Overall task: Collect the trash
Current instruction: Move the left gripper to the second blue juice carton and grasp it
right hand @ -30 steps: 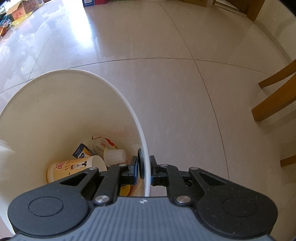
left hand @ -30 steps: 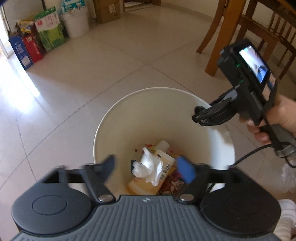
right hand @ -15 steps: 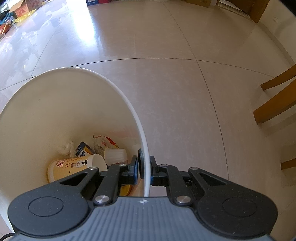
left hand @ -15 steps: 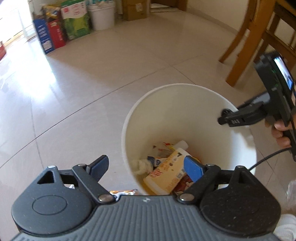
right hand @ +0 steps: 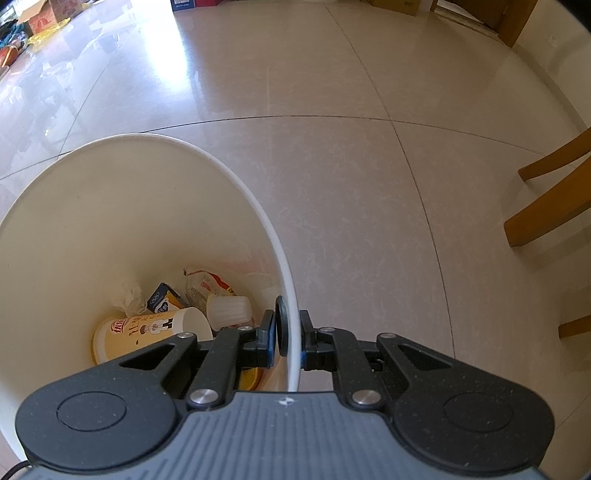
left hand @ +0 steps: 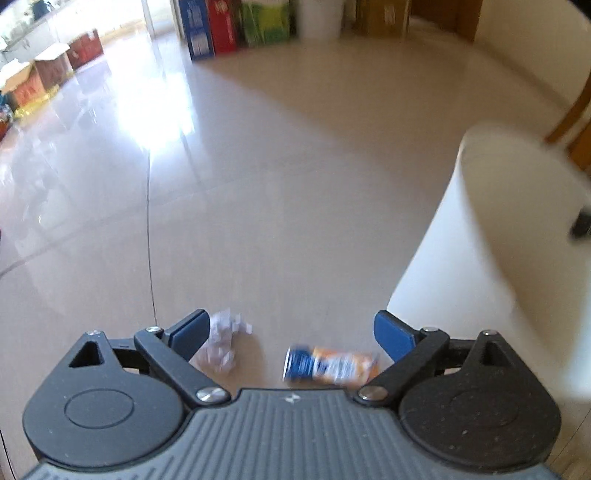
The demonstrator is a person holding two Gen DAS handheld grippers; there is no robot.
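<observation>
Two pieces of trash are seen on the glossy beige tiled floor [left hand: 295,192] in the left wrist view: a crumpled white paper wad [left hand: 221,343] and a small wrapper printed in blue and orange [left hand: 328,363], lying flat and blurred. The wad lies just beside the left blue finger pad [left hand: 190,330]; the wrapper lies nearer the right-hand pad, apart from the wad. Both are framed between the fingers of the left gripper [left hand: 291,332], whose jaws are opening and already stand widely spread; nothing is touched by the pads.

The round white plastic bucket [left hand: 480,266] stands on the floor close by, at the right of that view, its rim blurred.

In the right wrist view the bucket wall [right hand: 284,266] is pinched at the rim by the right gripper [right hand: 290,341], one pad inside and one outside. Inside the bucket are noted a cream paper cup with printed figures [right hand: 147,332] lying on its side, a translucent white plastic cap-like cup [right hand: 229,310], a red-and-white printed packet [right hand: 207,284], a small dark blue carton [right hand: 160,299] and a crushed white tissue [right hand: 127,297].

Farther out, wooden chair legs [right hand: 546,218] are recorded at the right, and coloured cardboard boxes [left hand: 221,29] along the far wall.
</observation>
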